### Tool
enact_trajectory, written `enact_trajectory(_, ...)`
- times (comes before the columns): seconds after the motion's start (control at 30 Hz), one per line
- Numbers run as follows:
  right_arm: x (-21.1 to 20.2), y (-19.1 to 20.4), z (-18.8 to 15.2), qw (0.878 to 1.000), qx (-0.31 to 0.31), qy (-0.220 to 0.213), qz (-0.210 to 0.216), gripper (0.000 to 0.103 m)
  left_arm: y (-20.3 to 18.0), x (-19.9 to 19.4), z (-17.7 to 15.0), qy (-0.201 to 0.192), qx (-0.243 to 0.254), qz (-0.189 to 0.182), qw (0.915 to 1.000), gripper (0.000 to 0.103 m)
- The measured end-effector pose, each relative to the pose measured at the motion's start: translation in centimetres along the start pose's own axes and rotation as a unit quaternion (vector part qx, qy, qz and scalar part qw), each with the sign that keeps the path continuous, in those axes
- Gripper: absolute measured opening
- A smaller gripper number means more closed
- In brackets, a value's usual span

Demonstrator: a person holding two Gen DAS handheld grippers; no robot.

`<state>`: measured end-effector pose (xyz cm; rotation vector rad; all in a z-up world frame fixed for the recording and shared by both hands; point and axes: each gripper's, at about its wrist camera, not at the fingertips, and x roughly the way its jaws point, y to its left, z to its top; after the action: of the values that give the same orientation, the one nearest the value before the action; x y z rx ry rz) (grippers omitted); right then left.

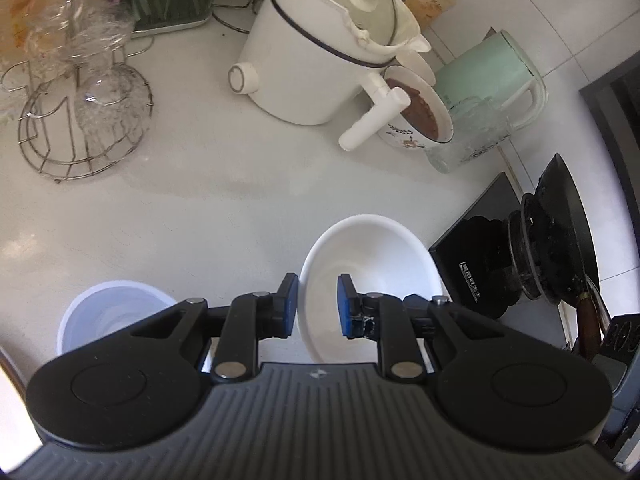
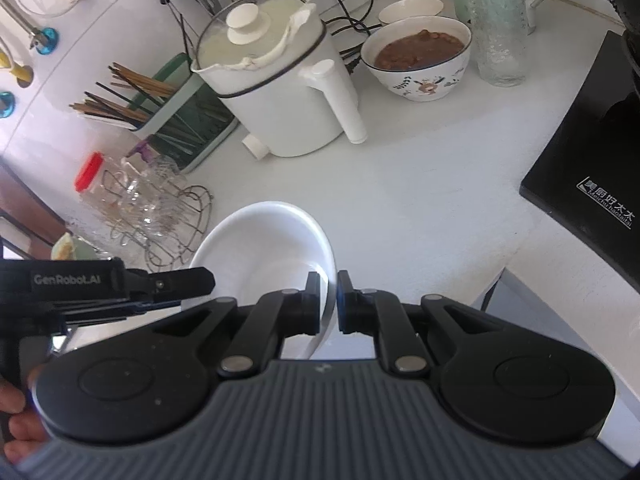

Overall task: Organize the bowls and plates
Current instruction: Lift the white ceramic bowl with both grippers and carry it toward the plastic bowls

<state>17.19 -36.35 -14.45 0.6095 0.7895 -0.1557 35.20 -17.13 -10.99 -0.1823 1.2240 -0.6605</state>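
A plain white bowl is held tilted above the white counter. My left gripper straddles its left rim, with a gap showing between the blue pads and the rim. My right gripper is shut on the bowl's right rim, and the bowl fills the view ahead of it. The left gripper's black body shows at the bowl's left side in the right wrist view. A pale lavender bowl sits on the counter at the lower left.
A white electric kettle, a floral bowl of brown food, a textured glass and a mint jug stand at the back. A wire rack with glasses is left. A black stove lies right.
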Motion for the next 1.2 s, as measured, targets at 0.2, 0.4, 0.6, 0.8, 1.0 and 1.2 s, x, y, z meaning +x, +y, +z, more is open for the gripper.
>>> enact_trajectory(0.2,-0.7,1.7,-0.2,1.0,-0.021,-0.018,0.011,0.011,1.0,-1.3,-0.1,-0.006,-0.011,0.008,0.9999,0.023)
enact_trajectory(0.4,-0.8,2.9,-0.1,0.999,-0.033,-0.021,0.019,0.011,1.6,-2.6,-0.4,-0.013,-0.016,0.015,0.9997,0.023)
enact_trajectory(0.6,-0.3,4.0,-0.5,0.998,-0.044,-0.007,0.035,0.011,3.1,-4.0,-0.9,-0.017,-0.027,0.026,0.9992,0.023)
enact_trajectory(0.8,0.5,5.5,-0.9,0.997,-0.057,0.009,0.056,0.011,4.7,-5.4,-1.3,-0.018,-0.033,0.044,0.9983,0.023)
enact_trajectory(1.0,1.7,7.4,-1.3,0.994,-0.078,0.032,0.075,0.011,6.8,-7.0,-2.1,-0.033,-0.054,0.065,0.9959,0.023)
enact_trajectory(1.2,3.4,9.6,-2.2,0.987,-0.106,0.066,0.096,0.012,8.9,-8.6,-3.2,-0.047,-0.079,0.088,0.9919,0.023)
